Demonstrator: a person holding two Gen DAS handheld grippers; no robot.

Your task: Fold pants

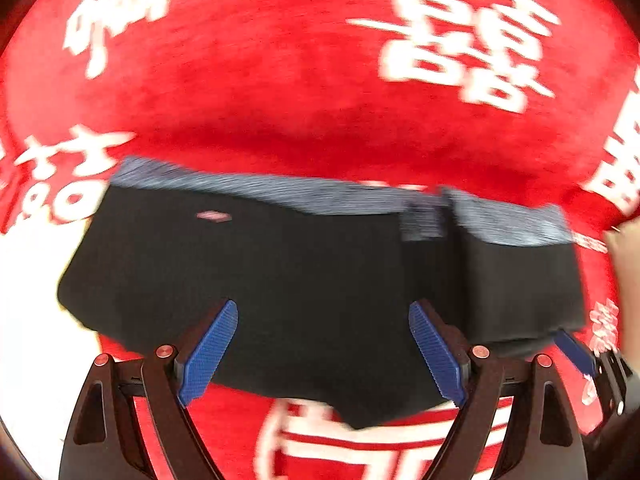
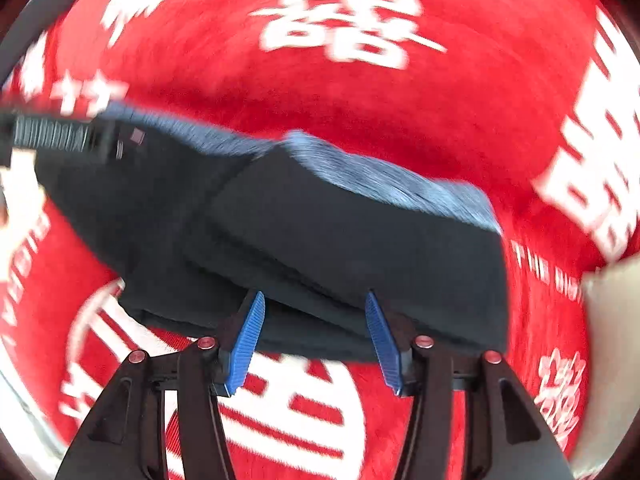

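Lying on a red cloth (image 1: pixel 280 92) printed with large white characters, the black pants (image 1: pixel 280 280) sit folded into a compact block, their blue-grey waistband (image 1: pixel 280 192) along the far edge. From the left wrist view, the left hand-held gripper (image 1: pixel 323 354) hangs above the near edge of the pants with its blue pads (image 1: pixel 208 356) spread wide and nothing pinched between them. At the lower right of that view, part of the right hand-held gripper (image 1: pixel 576 348) reaches the corner of the pants.

From the right wrist view, the folded pants (image 2: pixel 320 240) run slantwise, with one folded layer stacked over another and the waistband (image 2: pixel 392 184) on the far side. The right hand-held gripper (image 2: pixel 316 340) stands partly spread over the near edge; its pads (image 2: pixel 246 344) press on no cloth. Both views are blurred.
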